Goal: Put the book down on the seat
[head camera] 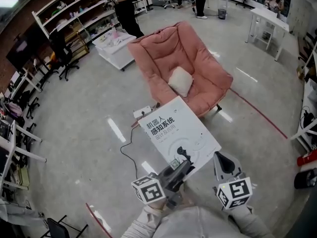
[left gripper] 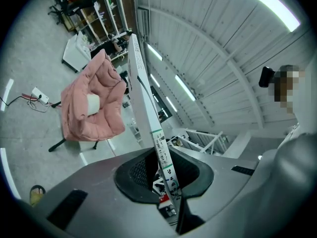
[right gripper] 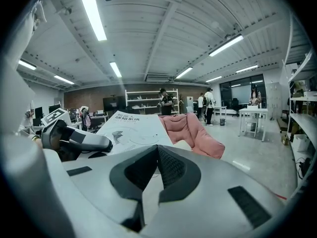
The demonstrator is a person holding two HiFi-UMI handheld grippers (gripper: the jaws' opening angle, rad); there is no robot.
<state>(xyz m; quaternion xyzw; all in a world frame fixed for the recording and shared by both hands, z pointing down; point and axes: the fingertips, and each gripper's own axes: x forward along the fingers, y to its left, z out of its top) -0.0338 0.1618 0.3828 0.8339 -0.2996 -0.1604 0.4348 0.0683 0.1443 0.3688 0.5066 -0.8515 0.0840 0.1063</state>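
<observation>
A white book [head camera: 178, 135] with dark print on its cover hangs level in the air, just in front of the pink padded chair [head camera: 183, 66]. My left gripper [head camera: 181, 167] is shut on the book's near edge. In the left gripper view the book [left gripper: 143, 98] shows edge-on between the pads, with the chair [left gripper: 91, 108] beyond it. A white cushion [head camera: 180, 81] lies on the seat. My right gripper [head camera: 224, 163] is shut and empty, beside the book's near right corner. The right gripper view shows the cover [right gripper: 131, 130] to the left and the chair [right gripper: 193, 130] ahead.
A white power strip [head camera: 142, 112] with a black cable lies on the floor left of the chair. A low white table [head camera: 116, 46] and shelves [head camera: 84, 14] stand behind it. People stand at the far end, and a white table [head camera: 267, 24] is at the far right.
</observation>
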